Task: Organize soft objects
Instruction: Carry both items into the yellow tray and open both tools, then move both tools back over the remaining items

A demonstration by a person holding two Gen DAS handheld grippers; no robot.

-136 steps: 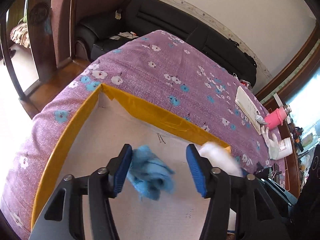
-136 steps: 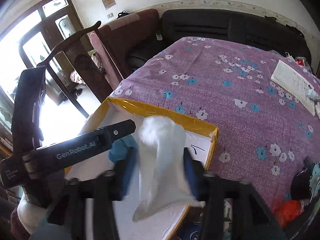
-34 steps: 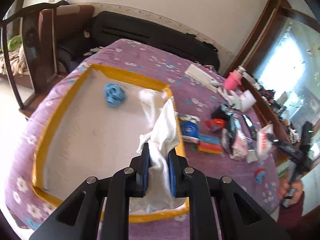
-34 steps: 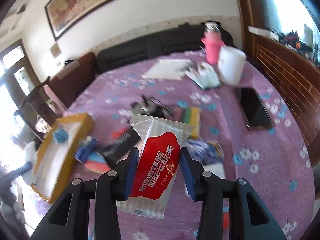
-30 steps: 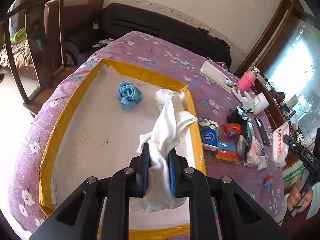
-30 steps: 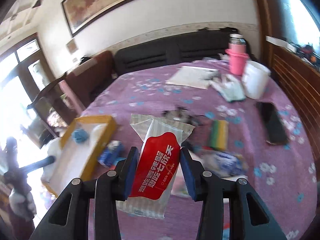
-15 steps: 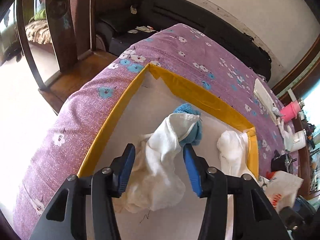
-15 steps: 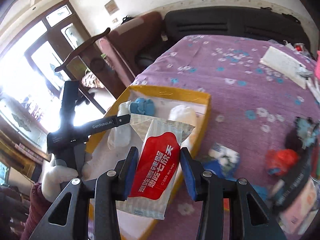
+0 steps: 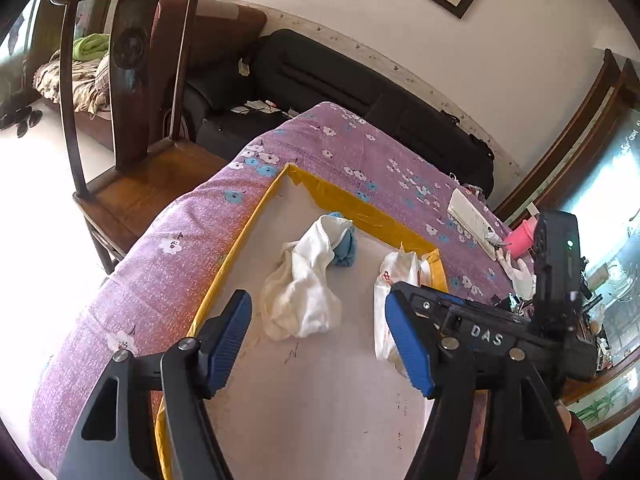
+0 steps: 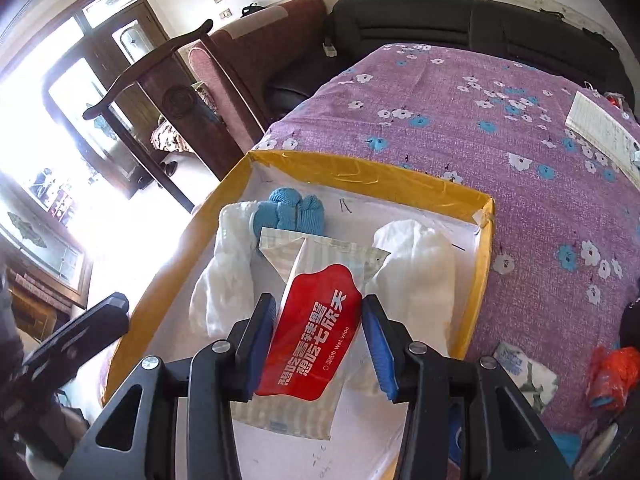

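A yellow-rimmed tray (image 9: 348, 202) with a white floor lies on the purple flowered cloth. In it lie a white cloth (image 9: 304, 288), a blue knitted cloth (image 9: 345, 248) and a white plastic bag (image 10: 416, 268). My left gripper (image 9: 318, 338) is open and empty, above the tray just short of the white cloth. My right gripper (image 10: 318, 340) is shut on a red and white wet wipe pack (image 10: 314, 336) and holds it over the tray; the pack shows in the left wrist view (image 9: 390, 304) too. The tray (image 10: 360, 168), white cloth (image 10: 224, 276) and blue cloth (image 10: 288, 208) also show in the right wrist view.
A wooden chair (image 9: 132, 120) stands left of the table, a black sofa (image 9: 360, 96) behind it. A notepad (image 10: 600, 128) lies at the far right of the cloth. A red bag (image 10: 612, 372) and a small packet (image 10: 524, 372) lie right of the tray.
My left gripper has let go of the white cloth in the tray and drawn back, open. My right gripper has carried the wet wipe pack from the table's right side to above the tray.
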